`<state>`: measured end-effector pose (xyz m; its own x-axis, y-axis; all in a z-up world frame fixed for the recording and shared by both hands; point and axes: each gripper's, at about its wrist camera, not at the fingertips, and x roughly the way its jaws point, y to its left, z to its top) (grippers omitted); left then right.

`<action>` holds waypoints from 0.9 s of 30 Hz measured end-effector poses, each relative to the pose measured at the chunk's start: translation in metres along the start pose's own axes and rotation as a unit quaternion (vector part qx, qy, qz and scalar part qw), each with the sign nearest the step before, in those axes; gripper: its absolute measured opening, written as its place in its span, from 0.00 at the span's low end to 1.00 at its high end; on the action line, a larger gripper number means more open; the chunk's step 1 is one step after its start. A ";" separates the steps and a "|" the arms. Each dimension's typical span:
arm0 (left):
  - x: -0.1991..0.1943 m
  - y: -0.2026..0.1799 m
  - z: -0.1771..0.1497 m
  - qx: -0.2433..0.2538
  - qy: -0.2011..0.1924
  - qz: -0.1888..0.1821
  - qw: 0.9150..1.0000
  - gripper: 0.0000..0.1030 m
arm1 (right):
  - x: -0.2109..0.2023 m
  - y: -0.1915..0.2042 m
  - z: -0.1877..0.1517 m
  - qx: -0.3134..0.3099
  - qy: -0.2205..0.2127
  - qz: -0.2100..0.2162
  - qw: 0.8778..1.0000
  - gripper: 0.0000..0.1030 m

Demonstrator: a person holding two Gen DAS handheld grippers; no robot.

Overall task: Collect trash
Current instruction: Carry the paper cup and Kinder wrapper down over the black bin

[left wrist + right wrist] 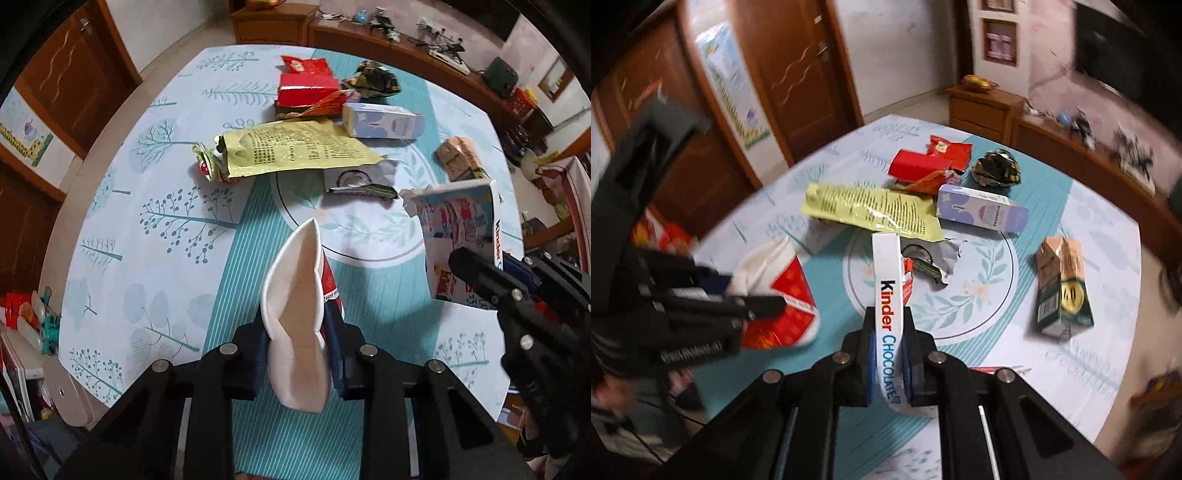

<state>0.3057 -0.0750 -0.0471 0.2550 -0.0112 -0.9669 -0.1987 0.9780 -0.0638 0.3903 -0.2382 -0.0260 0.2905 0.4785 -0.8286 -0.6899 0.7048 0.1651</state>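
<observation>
Two hand-held claws lift trash off a round surface (155, 236) draped in a pale cloth printed with teal trees. The left claw (297, 332) is pinching a squashed paper cup (295, 314), white inside and red outside, its rim folded flat between the pads so the crushed walls give a firm hold. The right claw (888, 363) is pressed together on a flattened Kinder Chocolate box (886, 295), gripped edge-on by its thin white side panel, likely because the flat card offers little else to take. Both items hang clear of the cloth at the near edge, apparently on their way to a bin that no view shows.

The rest of the trash waits toward the middle and far side: a yellow-green printed bag (295, 151), a red carton (306, 86) with a torn red wrapper beside it, a pale lavender box (382, 120) lying on its side, a crumpled dark foil wrapper (376, 79), and a torn silver-and-green packet (360, 184) near the centre. A brown and green drink carton (1063, 288) lies alone at the right. Most of the clearing still seems ahead.
</observation>
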 end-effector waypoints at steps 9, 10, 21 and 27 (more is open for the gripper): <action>-0.054 0.006 -0.026 0.055 -0.030 -0.026 0.998 0.25 | -0.051 0.013 -0.022 0.110 -0.028 0.024 0.993 0.10; -0.061 0.009 -0.030 0.061 -0.034 -0.030 0.997 0.25 | -0.056 0.017 -0.025 0.117 -0.031 0.023 0.992 0.10; -0.112 0.066 -0.104 0.173 -0.070 -0.082 0.979 0.25 | -0.110 0.113 -0.085 0.227 -0.081 -0.041 0.970 0.10; -0.125 0.105 -0.162 0.235 -0.080 -0.105 0.963 0.25 | -0.126 0.184 -0.131 0.306 -0.120 -0.072 0.942 0.10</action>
<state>0.0995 -0.0049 0.0265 0.3921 -0.2231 -0.8924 0.3138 0.9444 -0.0982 0.1403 -0.2370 0.0387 0.5445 0.4073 -0.7332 -0.1424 0.9064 0.3977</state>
